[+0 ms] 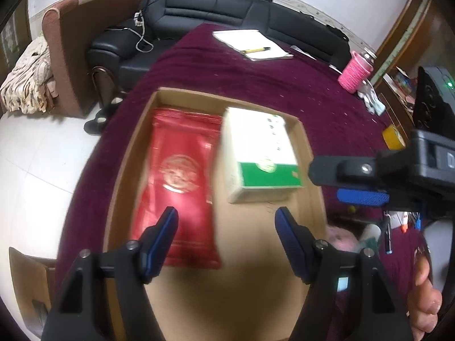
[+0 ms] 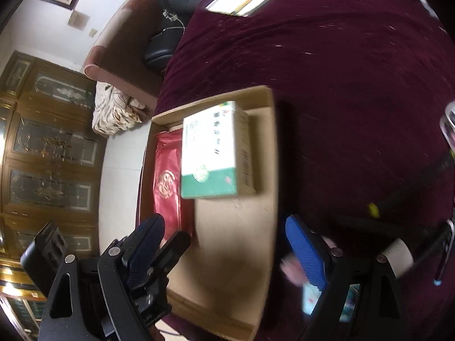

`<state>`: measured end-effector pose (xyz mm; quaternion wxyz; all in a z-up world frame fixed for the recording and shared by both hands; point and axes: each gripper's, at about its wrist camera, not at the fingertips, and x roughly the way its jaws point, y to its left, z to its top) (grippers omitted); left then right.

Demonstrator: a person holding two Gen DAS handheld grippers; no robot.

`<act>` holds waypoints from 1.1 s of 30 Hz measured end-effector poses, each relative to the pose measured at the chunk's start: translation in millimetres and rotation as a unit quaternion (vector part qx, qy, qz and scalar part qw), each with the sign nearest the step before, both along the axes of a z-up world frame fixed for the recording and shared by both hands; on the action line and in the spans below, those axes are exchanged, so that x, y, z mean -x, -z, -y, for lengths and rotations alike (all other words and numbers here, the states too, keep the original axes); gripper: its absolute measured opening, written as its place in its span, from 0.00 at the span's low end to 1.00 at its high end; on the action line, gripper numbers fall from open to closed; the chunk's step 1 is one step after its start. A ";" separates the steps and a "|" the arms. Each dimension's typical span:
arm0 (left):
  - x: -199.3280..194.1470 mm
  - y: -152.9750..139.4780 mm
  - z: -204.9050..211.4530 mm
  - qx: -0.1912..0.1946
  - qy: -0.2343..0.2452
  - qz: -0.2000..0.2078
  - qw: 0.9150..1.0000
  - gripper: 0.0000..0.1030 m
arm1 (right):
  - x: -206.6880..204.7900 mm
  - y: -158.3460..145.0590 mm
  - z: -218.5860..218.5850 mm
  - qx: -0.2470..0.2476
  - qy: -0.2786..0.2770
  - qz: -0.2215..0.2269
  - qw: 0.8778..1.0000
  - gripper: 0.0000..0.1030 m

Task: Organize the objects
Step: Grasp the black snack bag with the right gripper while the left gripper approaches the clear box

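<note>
black sofa [image 1: 216, 8], brown armchair [image 1: 71, 48], wooden cabinet [image 2: 48, 147]

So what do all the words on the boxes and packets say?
None can be read for sure.
White and green box: dark printed characters and a round logo, too blurred.
Red packet: a round gold emblem, no clear words.
Notepad: nothing legible.

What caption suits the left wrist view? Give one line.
Open left gripper above shallow brown cardboard tray holding flat red foil packet beside white-and-green carton box.
</note>
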<state>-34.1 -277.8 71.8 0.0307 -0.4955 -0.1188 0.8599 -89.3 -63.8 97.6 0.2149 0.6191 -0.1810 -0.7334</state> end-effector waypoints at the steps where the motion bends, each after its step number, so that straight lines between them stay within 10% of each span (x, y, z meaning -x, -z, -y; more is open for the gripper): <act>1: -1.4 -1.8 -8.5 0.001 0.005 -0.002 1.000 0.68 | -5.6 -2.2 -11.9 0.003 0.004 -0.001 1.000 0.88; 22: 3.7 -37.9 -222.2 0.014 0.156 -0.020 0.987 0.72 | -68.4 -5.2 -309.2 -0.014 0.178 -0.026 0.984 0.89; 33: 23.8 -42.7 -284.8 0.048 0.233 -0.018 0.971 0.77 | -26.0 9.8 -396.1 -0.167 0.139 -0.058 0.974 0.89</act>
